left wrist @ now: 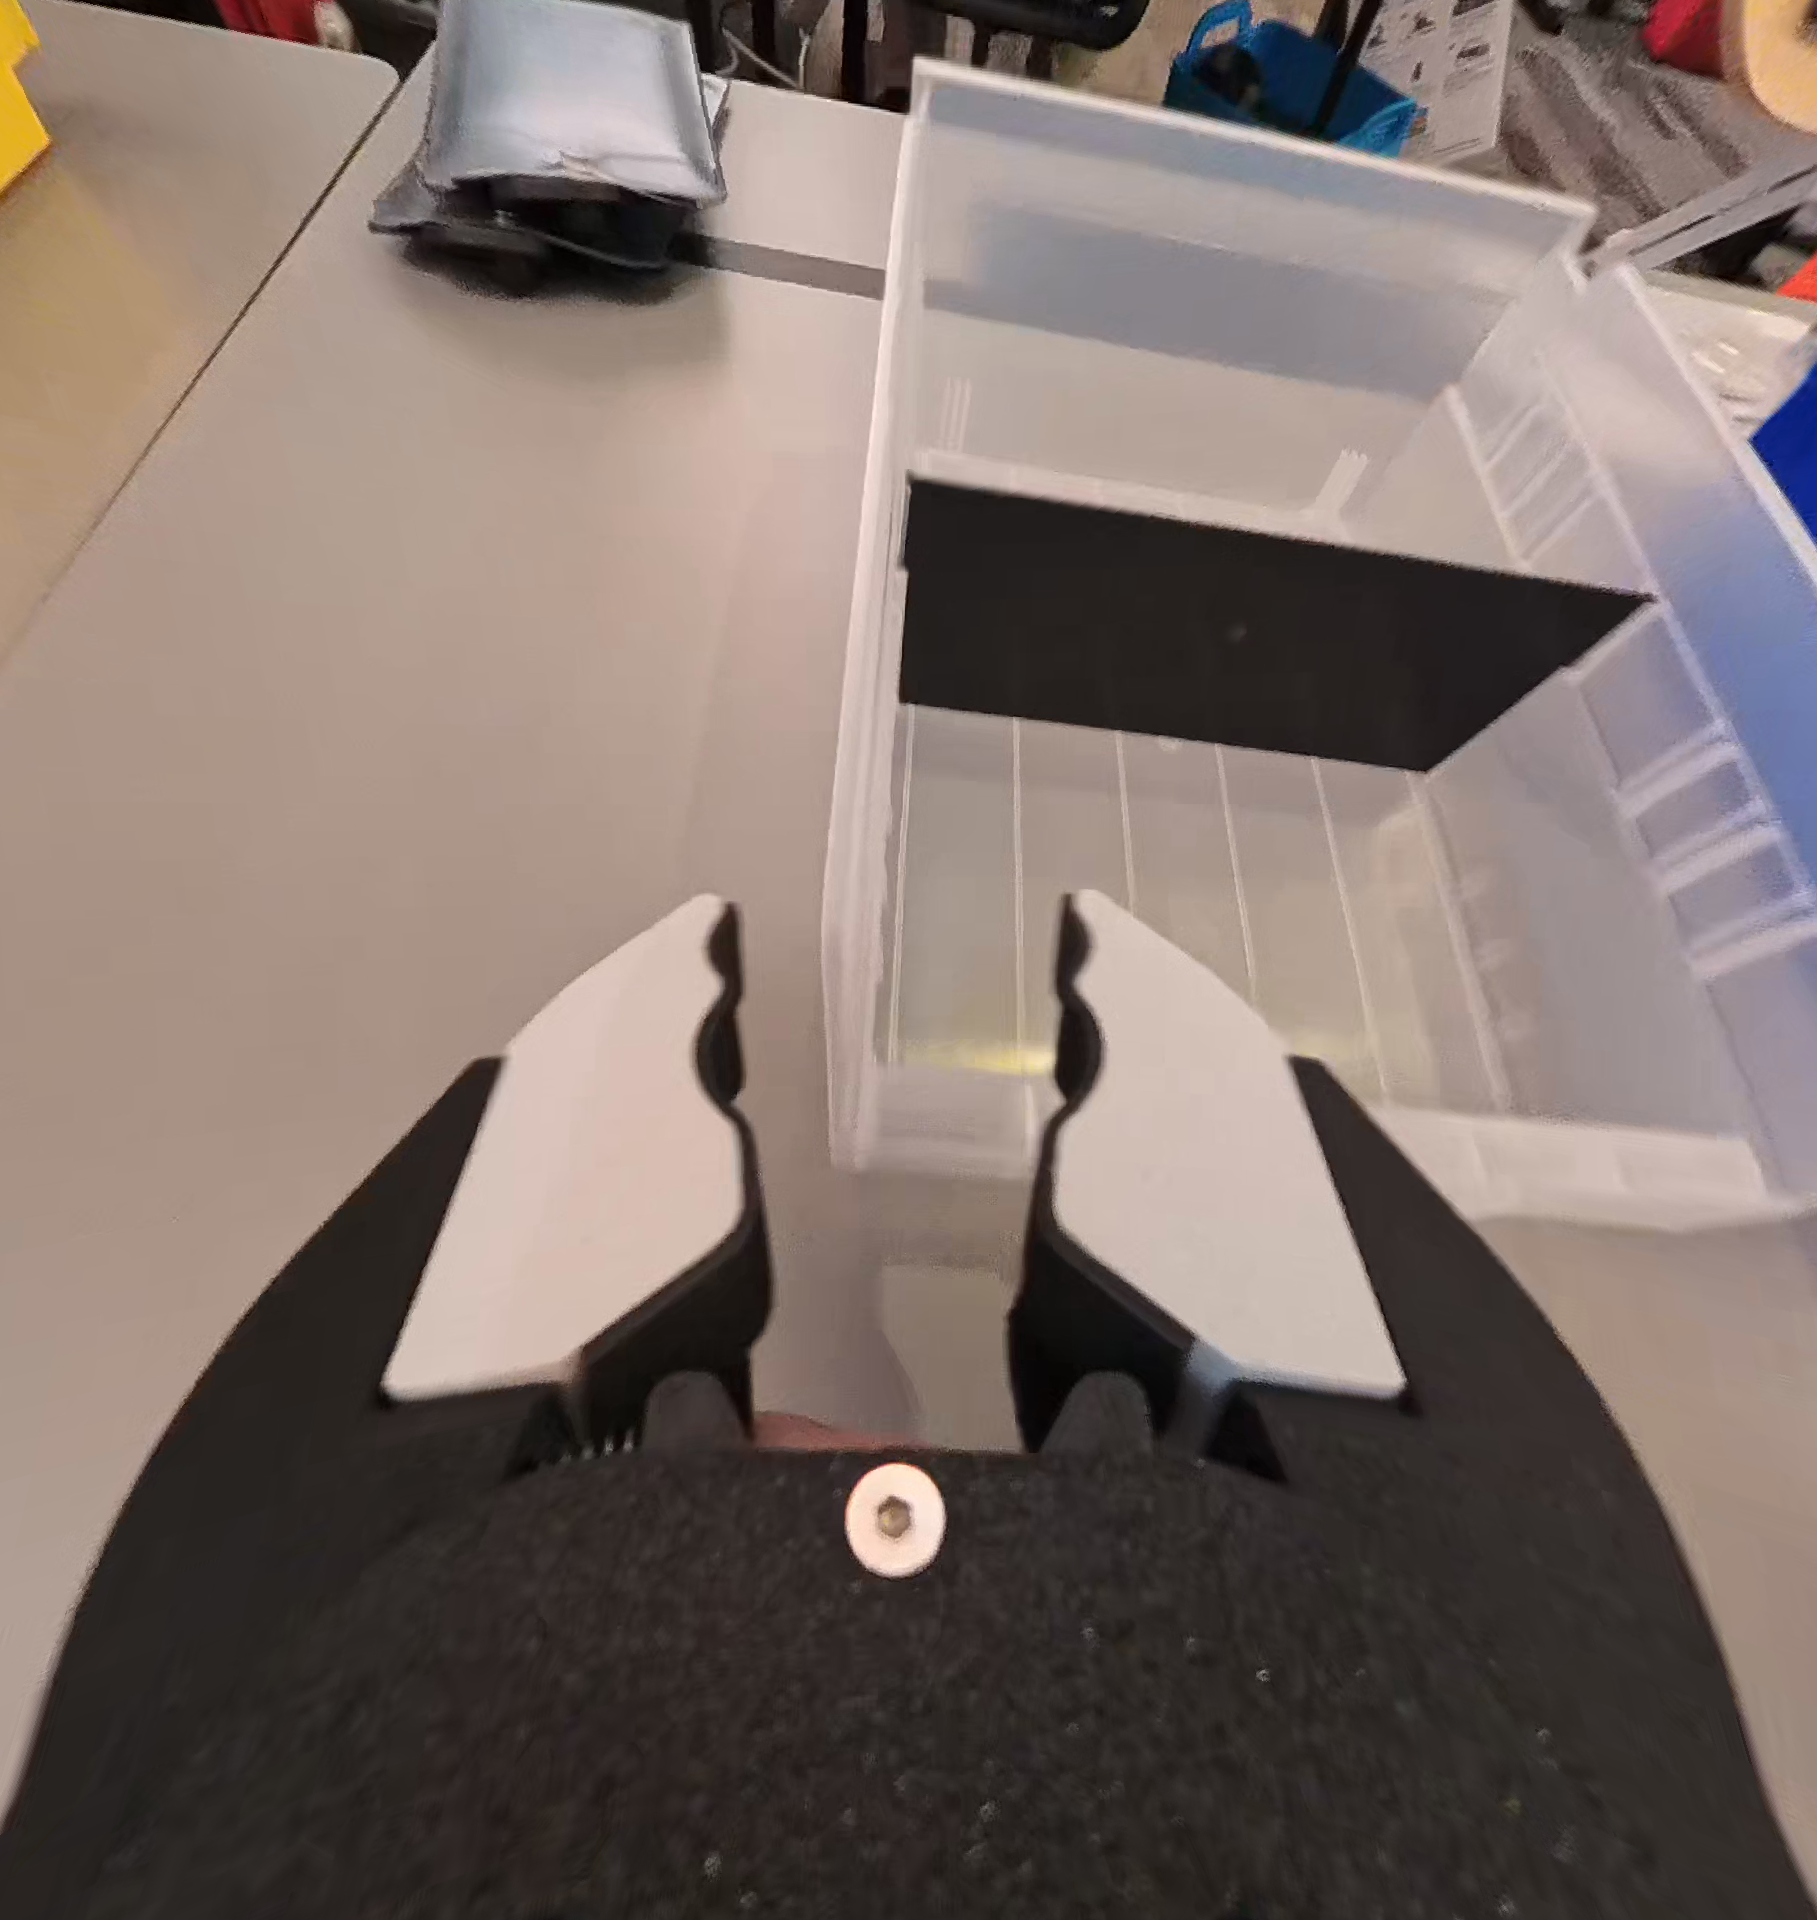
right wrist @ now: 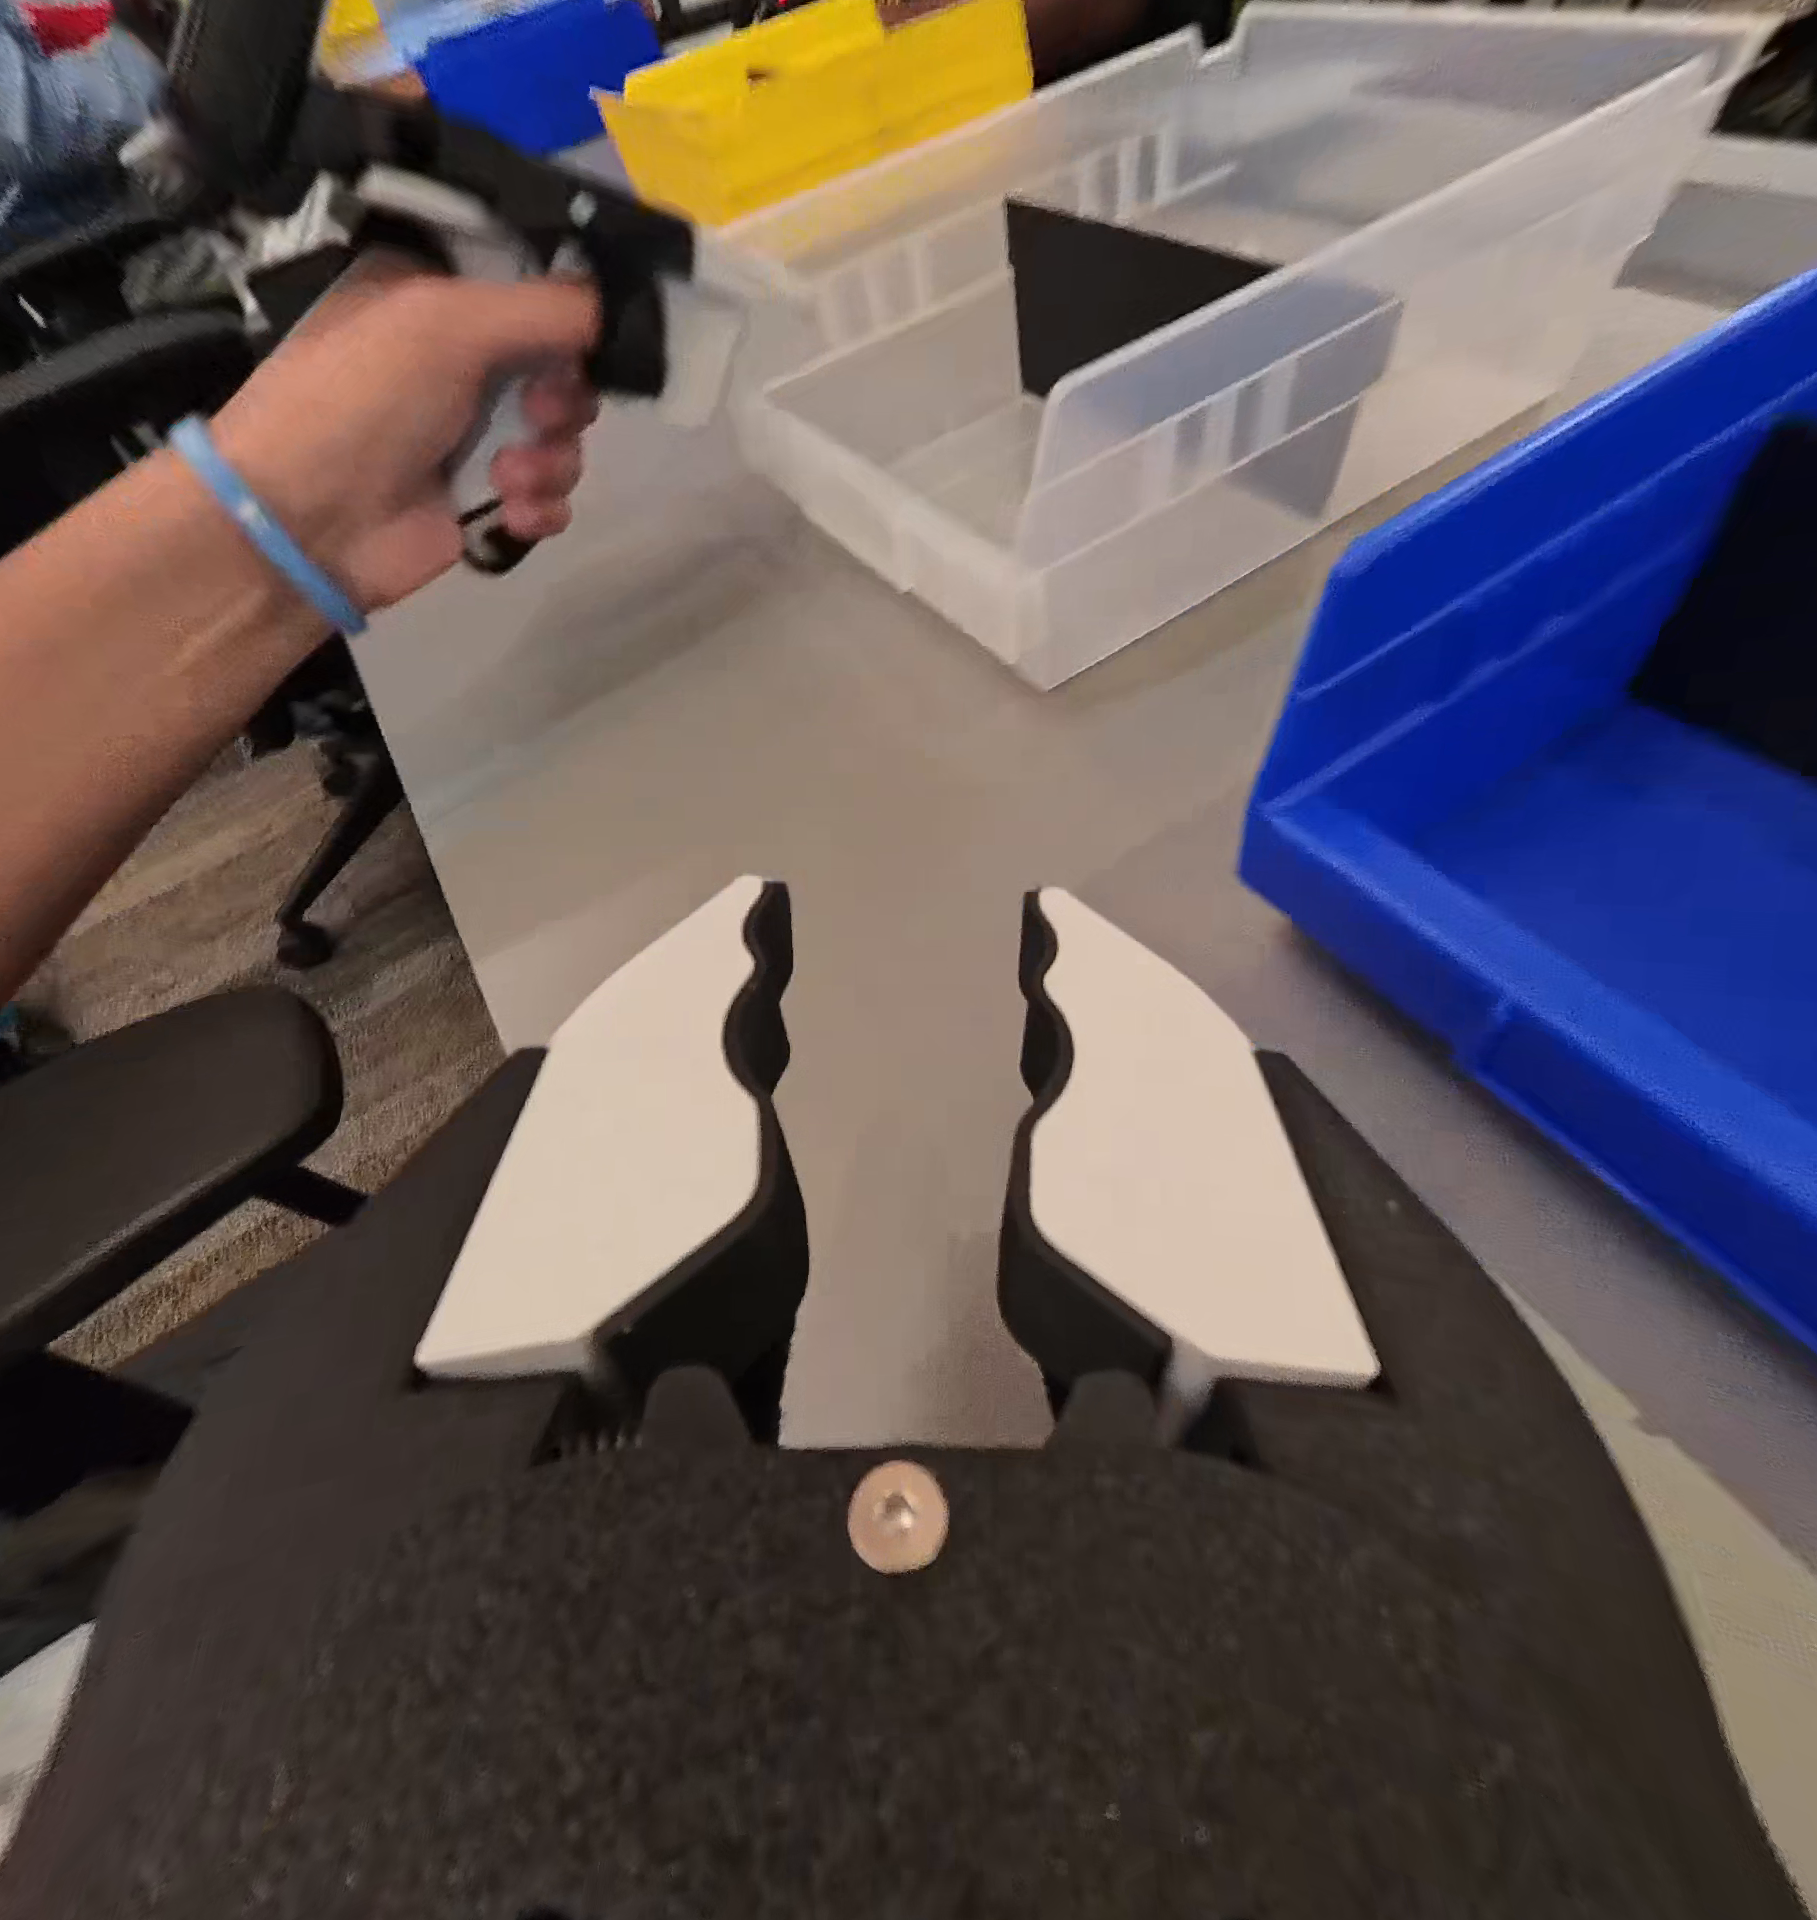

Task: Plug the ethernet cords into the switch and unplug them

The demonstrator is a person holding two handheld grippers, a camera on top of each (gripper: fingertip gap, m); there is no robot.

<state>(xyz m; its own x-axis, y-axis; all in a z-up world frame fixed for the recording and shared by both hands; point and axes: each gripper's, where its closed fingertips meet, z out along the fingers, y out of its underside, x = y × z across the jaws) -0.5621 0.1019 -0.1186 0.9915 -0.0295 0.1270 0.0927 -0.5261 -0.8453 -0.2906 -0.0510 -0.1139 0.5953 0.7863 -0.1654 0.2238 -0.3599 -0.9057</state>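
Inspecting the bench: we find neither switch nor ethernet cords in either view; where they lie we cannot tell.
Left gripper (left wrist: 899,914): we see it released, jaws apart, nothing between them, poised over the near corner of the clear bin (left wrist: 862,727).
Right gripper (right wrist: 904,904): we see it released too, jaws apart over bare table (right wrist: 883,727), holding nothing.
Clear bin: we note a black divider (left wrist: 1195,613) across its middle; the near compartment looks empty.
Blue bin (right wrist: 1569,831): we place it just right of the right gripper, its far part in shadow.
Hand (right wrist: 405,426): we see it grip the left tool's handle, by the clear bin.
Other items: we log a grey pouch (left wrist: 561,125) far left and a yellow bin (right wrist: 810,104) behind.
Risk, search: we judge that a cord or switch hidden in a bin could be missed, since both views are blurred.
Risk, collision: we judge the left fingers could strike the bin wall and shove the bin if lowered from here.
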